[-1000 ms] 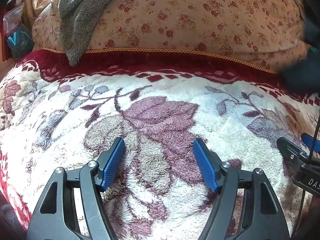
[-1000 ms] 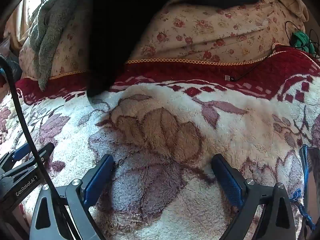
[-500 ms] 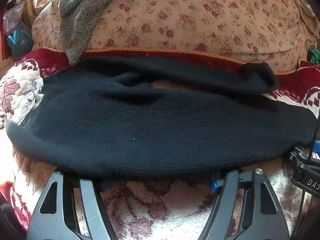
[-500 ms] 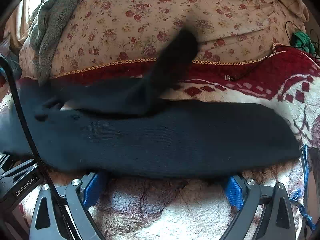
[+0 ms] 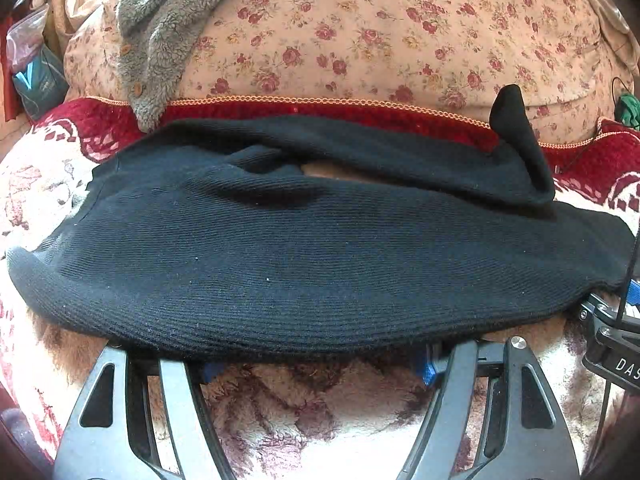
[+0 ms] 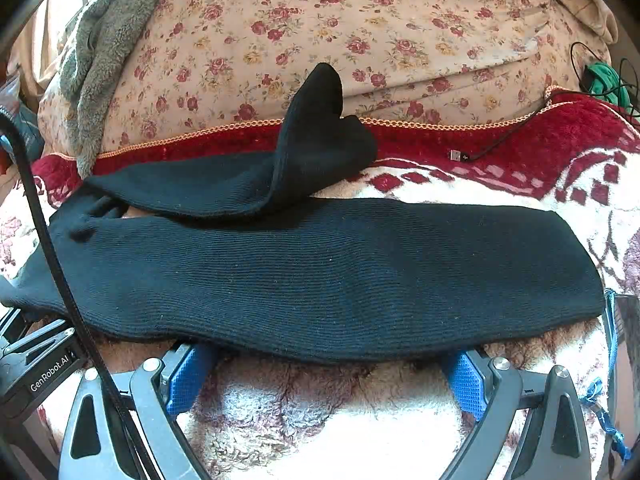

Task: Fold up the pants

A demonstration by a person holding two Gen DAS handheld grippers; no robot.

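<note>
Black ribbed knit pants (image 5: 312, 256) lie stretched sideways across the fleecy floral blanket, waist at the left and leg ends at the right; they also show in the right wrist view (image 6: 320, 276). The far leg is rumpled and its end stands up against the quilt (image 6: 320, 120). My left gripper (image 5: 316, 360) is open, its blue fingertips hidden under the near edge of the pants. My right gripper (image 6: 324, 364) is open too, its blue pads (image 6: 188, 376) half tucked under the near hem. Neither holds cloth.
A floral quilt (image 5: 380, 32) is heaped behind the pants. A grey fleece garment (image 5: 160, 40) hangs over it at the left. A black USB cable (image 6: 500, 144) and green cord (image 6: 604, 80) lie at the right on the red blanket border (image 6: 540, 140).
One second ago the blanket was bare with the pants in the air. They dropped onto it, covering both grippers' fingertips. Since half a second ago the far leg's end has settled upright.
</note>
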